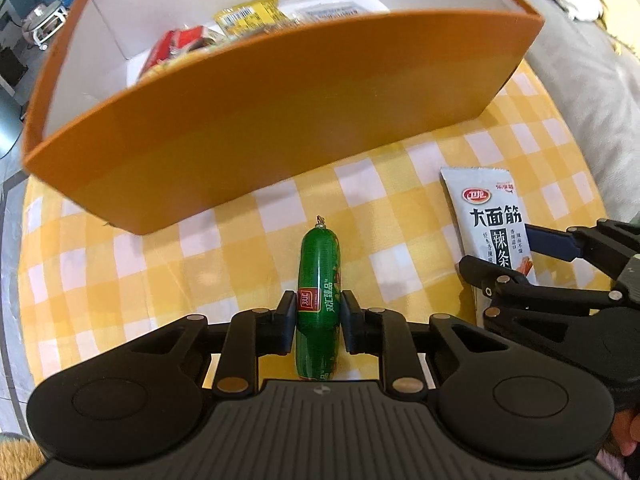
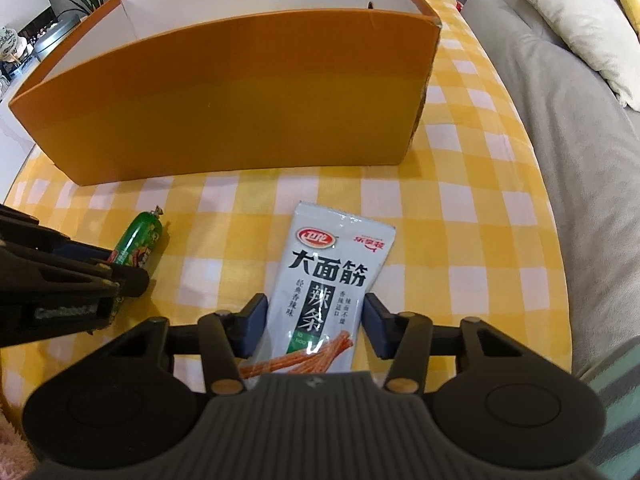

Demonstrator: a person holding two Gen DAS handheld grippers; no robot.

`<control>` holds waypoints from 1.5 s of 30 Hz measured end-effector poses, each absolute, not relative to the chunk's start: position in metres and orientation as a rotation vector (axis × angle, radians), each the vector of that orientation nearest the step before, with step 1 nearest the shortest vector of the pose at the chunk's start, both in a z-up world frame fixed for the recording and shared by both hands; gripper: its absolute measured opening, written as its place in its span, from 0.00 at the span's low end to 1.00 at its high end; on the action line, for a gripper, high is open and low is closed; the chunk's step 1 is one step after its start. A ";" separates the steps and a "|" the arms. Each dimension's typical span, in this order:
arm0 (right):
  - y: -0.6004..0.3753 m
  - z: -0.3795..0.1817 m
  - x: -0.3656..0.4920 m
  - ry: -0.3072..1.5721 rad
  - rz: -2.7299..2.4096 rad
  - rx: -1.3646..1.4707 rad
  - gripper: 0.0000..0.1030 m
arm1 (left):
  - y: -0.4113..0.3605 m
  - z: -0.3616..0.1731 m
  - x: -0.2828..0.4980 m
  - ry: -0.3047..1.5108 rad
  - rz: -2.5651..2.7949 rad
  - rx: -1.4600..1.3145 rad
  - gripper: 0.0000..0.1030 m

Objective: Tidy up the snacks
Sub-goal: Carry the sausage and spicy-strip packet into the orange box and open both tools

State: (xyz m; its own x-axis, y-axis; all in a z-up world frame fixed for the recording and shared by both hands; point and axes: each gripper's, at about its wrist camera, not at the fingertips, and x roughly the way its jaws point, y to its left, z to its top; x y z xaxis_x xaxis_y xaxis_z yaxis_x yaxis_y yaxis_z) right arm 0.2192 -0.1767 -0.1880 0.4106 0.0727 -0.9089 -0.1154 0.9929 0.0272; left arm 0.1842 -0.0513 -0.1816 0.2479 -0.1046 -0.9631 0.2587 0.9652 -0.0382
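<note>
Though small and light, green sausage point(image 1: 319, 304) looks slick, firm: left claw point(image 1: 318, 326) pinches mid-length on worktop point(image 1: 120, 264). Right claw point(image 2: 316, 326) straddles floppy white packet point(image 2: 330, 280), grip unclear. Orange box point(image 2: 240, 100) behind.

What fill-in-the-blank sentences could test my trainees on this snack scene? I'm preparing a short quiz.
1. The left gripper has its fingers around the ____ sausage.
2. The white spicy-strip packet lies between the fingers of the ____ gripper.
3. The orange box already holds ____.
4. The tablecloth is checked white and ____.

Missing words: green; right; snacks; yellow
</note>
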 end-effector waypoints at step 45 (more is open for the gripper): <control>-0.163 0.000 0.274 0.697 0.275 -0.041 0.47 | -0.018 -0.026 0.236 0.913 -0.254 0.004 0.24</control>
